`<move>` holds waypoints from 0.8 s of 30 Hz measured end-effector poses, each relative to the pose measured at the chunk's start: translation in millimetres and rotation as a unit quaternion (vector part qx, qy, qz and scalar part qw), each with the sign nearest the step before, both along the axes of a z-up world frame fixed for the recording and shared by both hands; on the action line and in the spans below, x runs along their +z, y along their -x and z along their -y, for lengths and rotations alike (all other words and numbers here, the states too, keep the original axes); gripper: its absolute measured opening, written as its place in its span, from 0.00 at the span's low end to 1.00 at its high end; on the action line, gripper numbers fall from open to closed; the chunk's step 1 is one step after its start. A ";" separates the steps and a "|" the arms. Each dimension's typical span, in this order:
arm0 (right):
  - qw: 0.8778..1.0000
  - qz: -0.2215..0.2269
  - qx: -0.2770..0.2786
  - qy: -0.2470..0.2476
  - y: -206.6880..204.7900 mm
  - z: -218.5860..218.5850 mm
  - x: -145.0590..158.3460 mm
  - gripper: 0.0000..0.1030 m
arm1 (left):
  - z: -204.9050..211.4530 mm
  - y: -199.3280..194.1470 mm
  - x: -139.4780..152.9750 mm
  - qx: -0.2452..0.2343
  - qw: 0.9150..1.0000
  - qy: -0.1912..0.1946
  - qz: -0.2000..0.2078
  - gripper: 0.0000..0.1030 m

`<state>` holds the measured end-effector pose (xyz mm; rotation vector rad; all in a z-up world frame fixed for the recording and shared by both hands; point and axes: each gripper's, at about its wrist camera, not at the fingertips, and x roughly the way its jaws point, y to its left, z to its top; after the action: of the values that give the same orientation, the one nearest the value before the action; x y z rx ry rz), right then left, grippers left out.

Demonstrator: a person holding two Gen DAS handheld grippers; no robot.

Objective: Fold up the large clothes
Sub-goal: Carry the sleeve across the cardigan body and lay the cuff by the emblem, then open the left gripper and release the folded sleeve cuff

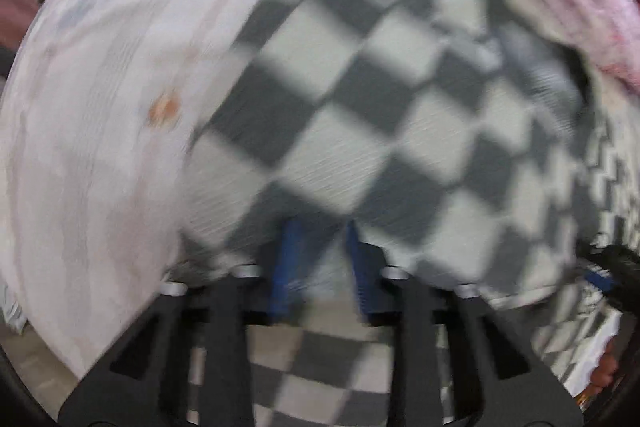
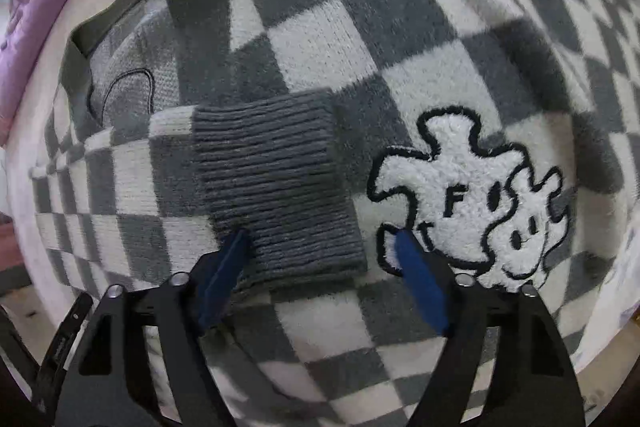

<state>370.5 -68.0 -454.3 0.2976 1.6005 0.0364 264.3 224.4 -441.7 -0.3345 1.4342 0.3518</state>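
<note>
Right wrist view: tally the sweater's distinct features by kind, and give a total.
Ribbed grey cuff: 1
Fluffy white puzzle-piece patch: 1
Letter F on the patch: 1
Outlined shape on the inner grey knit: 1
Total: 4, all on the checkered sweater.

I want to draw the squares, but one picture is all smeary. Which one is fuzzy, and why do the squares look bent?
Left wrist view: smeared by motion blur, so the checkered sweater and the white sheet look streaky. Right wrist view: sharp, so the ribbed cuff and the fluffy patch show clearly. Both views: the fisheye lens bulges the squares round, with dark corners.
</note>
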 end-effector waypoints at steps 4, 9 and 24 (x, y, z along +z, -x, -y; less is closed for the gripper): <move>0.999 -0.008 -0.026 -0.020 15.8 10.4 6.5 0.46 | -9.8 14.4 3.0 -0.008 1.000 0.004 0.005 0.15; 0.998 -0.022 -0.051 -0.015 18.9 24.5 0.4 0.54 | 3.3 6.8 12.8 -0.064 0.997 -0.047 -0.018 0.17; 0.975 0.126 0.166 -0.070 -39.3 -95.7 43.9 0.43 | -63.9 -129.3 -5.3 -0.062 0.989 -0.107 0.080 0.25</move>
<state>409.8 27.7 -410.4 0.1235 1.3814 0.4303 393.5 288.3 -447.0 -0.0961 1.2397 0.3668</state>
